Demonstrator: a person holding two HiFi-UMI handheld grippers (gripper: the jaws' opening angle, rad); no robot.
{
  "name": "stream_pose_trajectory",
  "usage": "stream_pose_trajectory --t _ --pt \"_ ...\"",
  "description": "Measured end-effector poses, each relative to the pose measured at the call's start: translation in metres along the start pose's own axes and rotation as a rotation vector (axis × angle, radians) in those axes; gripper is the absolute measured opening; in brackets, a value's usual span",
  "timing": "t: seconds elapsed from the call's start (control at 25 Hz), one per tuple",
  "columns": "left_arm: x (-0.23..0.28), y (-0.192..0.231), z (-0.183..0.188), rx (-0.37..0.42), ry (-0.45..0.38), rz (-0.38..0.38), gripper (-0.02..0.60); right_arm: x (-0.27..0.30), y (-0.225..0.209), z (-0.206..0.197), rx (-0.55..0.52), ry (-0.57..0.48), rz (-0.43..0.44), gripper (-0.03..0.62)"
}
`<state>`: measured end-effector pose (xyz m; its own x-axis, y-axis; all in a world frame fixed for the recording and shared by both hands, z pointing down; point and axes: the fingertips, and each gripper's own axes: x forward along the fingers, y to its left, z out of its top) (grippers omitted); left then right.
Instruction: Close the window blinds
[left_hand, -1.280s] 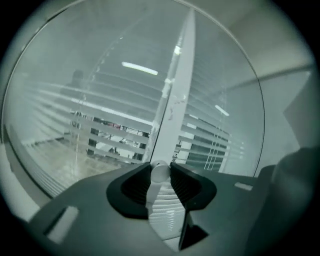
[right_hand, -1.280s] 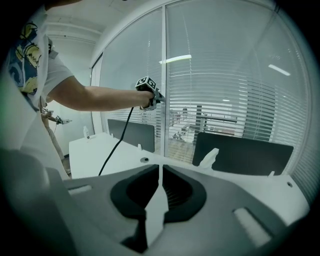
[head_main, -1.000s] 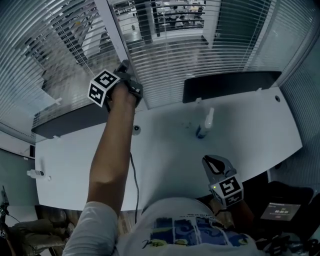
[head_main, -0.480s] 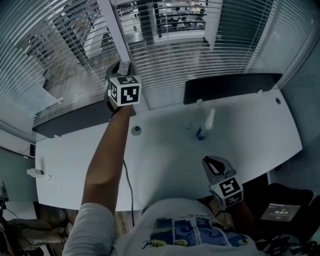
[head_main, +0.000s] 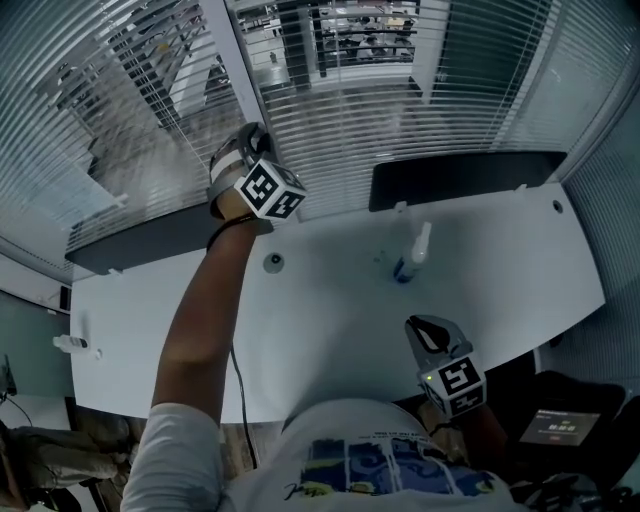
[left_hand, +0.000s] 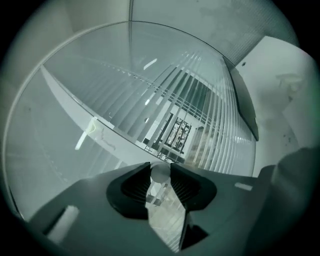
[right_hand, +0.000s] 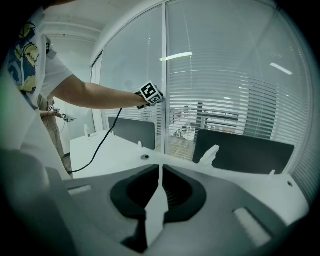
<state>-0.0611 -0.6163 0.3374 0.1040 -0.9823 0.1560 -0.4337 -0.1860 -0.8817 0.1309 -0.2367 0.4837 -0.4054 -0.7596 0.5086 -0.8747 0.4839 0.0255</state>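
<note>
Slatted window blinds (head_main: 380, 110) hang behind the desk, with their slats partly open and buildings showing through. My left gripper (head_main: 250, 135) is raised at the white window post (head_main: 235, 70). In the left gripper view a clear tilt wand (left_hand: 160, 173) with a round end sits between the jaws of the left gripper (left_hand: 160, 172). The jaws have just been closing and both pads press on it. My right gripper (head_main: 425, 328) hovers low over the near desk edge, shut and holding nothing; the right gripper view shows that gripper (right_hand: 160, 167) with its jaws together.
A white desk (head_main: 330, 310) runs under the window, with two dark divider panels (head_main: 460, 180) along its back. On it stand a spray bottle (head_main: 412, 255), a round cable grommet (head_main: 272, 262) and a small bottle (head_main: 70, 345) at far left. A black cable (head_main: 240, 390) hangs at the near edge.
My left gripper has rolled about its axis at the window post, so its marker cube swung from the wrist's left side to its right. The right gripper has not moved.
</note>
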Motion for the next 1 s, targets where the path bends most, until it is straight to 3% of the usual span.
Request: stream_pose_trajectory --t 0.08,0.16,0.36,0.52,0.6,0.64,0.68,0.76,0.84,1.0 --pt "0.000 0.002 0.000 -0.089 -0.007 -0.013 0.133 0.001 0.000 0.001 -0.002 -0.001 0.000 0.015" --pt "0.001 0.003 -0.002 -0.243 -0.013 -0.033 0.130 0.004 0.000 0.001 -0.006 -0.004 0.003 0.015" --pt "0.000 0.014 -0.011 -0.813 -0.007 -0.095 0.129 0.008 -0.001 0.000 -0.002 -0.005 0.009 0.015" --pt "-0.001 0.014 -0.019 -1.283 -0.066 -0.167 0.129 0.008 0.001 -0.002 -0.003 -0.005 0.011 0.015" --pt "-0.001 0.013 -0.024 -1.460 -0.096 -0.193 0.129 0.009 0.001 -0.003 -0.005 -0.003 0.013 0.015" --pt "0.000 0.014 -0.024 -1.481 -0.104 -0.199 0.129 0.010 0.001 -0.002 -0.008 -0.003 0.013 0.015" --pt "0.000 0.014 -0.024 -1.449 -0.107 -0.200 0.130 0.010 0.001 -0.001 -0.010 -0.002 0.013 0.015" --pt "-0.001 0.014 -0.022 -1.294 -0.103 -0.196 0.134 0.011 0.002 0.001 -0.010 0.003 0.017 0.015" --pt "-0.004 0.016 -0.020 -1.089 -0.080 -0.172 0.140 0.012 0.004 0.001 -0.011 0.008 0.025 0.015" --pt "-0.010 0.012 -0.011 -0.571 -0.023 -0.107 0.210 0.014 0.010 0.004 -0.020 0.003 0.041 0.015"
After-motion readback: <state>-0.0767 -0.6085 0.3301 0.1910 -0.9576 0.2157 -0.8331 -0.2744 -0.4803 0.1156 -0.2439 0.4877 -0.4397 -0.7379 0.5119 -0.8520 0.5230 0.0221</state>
